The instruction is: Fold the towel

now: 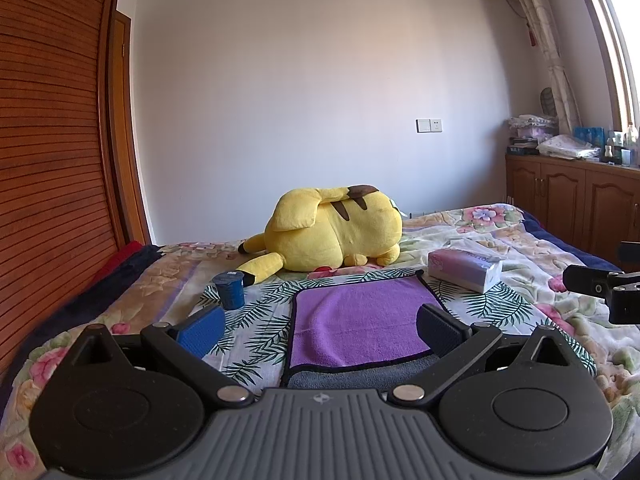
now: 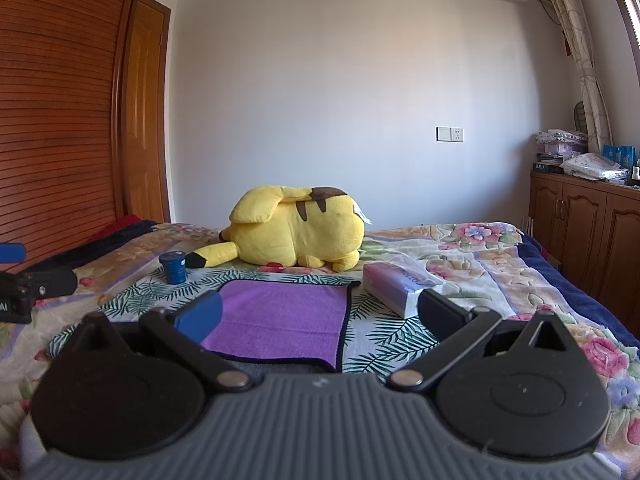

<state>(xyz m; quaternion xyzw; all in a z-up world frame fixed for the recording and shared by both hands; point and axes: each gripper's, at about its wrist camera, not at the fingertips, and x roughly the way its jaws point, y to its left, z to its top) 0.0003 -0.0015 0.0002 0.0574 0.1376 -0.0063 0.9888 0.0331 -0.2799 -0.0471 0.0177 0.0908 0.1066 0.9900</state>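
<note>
Left-wrist view: nearest the lens we see the left claw (image 1: 320,326), its blue and black fingers spread wide apart and holding nothing. Between and just beyond them lies the purple towel (image 1: 360,320) on the bed (image 1: 520,240). We note a purple layer lying over a grey layer that shows along the near edge, so we judge that one fold is already made. Beyond the towel sit a blue cup (image 1: 229,290), a tissue pack (image 1: 464,270) and a yellow plush toy (image 1: 332,232).

Right-wrist view: the right claw (image 2: 320,318) is likewise spread apart and empty. The towel sits ahead and left of centre, its dark-trimmed right edge between the fingers. Neither claw touches the cloth.

We judge the task partly complete: the towel is halved and flat, and any further fold is yet to be made.
</note>
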